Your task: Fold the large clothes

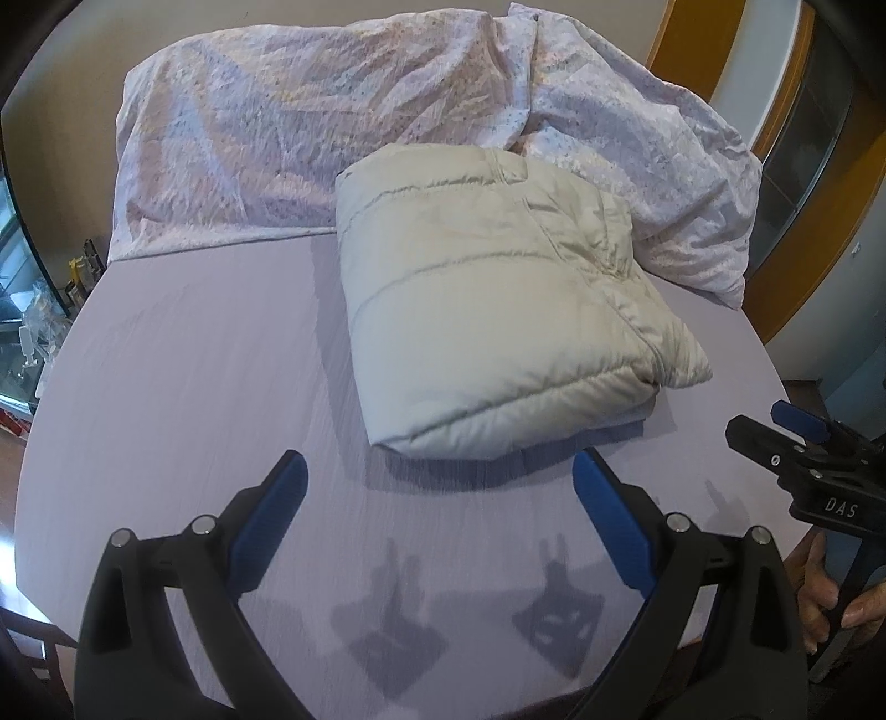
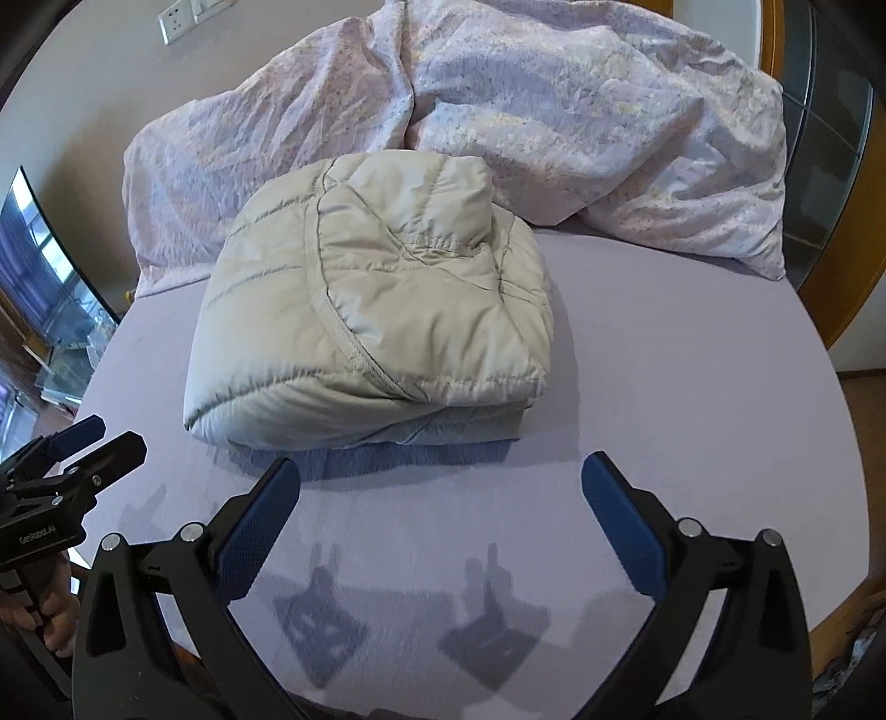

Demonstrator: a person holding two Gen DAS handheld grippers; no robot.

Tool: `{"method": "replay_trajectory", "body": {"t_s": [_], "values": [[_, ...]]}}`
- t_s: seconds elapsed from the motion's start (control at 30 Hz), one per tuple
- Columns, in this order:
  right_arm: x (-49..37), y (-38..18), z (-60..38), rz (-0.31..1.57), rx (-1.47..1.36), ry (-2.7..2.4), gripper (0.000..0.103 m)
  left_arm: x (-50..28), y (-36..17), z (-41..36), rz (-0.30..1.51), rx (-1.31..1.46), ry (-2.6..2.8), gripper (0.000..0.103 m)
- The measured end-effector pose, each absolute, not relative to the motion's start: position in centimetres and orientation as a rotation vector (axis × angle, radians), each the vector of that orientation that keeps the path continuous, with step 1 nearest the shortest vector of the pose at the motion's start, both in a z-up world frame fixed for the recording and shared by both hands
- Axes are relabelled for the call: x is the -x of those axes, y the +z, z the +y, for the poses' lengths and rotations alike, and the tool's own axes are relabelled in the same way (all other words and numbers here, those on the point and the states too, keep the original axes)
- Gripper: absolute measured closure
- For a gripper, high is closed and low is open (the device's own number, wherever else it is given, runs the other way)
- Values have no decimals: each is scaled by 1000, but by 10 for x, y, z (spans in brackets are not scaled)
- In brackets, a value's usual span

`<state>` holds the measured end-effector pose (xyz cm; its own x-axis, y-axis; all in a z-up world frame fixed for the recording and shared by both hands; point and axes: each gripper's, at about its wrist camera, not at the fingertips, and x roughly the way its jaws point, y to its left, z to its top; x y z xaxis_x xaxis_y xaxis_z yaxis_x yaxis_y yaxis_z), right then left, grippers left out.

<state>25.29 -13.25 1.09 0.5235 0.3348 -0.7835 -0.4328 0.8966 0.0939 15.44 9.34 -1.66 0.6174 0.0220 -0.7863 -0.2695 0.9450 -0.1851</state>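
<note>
Wall socket [image 2: 178,23] only rightward

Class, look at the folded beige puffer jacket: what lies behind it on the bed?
A crumpled floral duvet lies behind the folded jacket. Its near edge behind the jacket is hidden.

The folded jacket [image 2: 365,310] is lying in the middle of the bed [image 2: 664,399], the blanket [image 2: 554,127] is sitting behind it, and both grippers are hanging in front.

You see a cream quilted jacket [image 2: 365,310], plain lilac bed sheet [image 2: 664,387], pale floral duvet [image 2: 554,111], blue gripper pads [image 2: 626,520].
</note>
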Motion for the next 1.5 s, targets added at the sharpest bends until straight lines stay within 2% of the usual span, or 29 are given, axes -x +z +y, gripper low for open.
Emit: {"method": "replay_trajectory", "body": {"t_s": [1.5], "values": [[-240, 1, -134, 915, 67, 481, 1, -143, -31, 86, 892, 384, 105, 7]]}}
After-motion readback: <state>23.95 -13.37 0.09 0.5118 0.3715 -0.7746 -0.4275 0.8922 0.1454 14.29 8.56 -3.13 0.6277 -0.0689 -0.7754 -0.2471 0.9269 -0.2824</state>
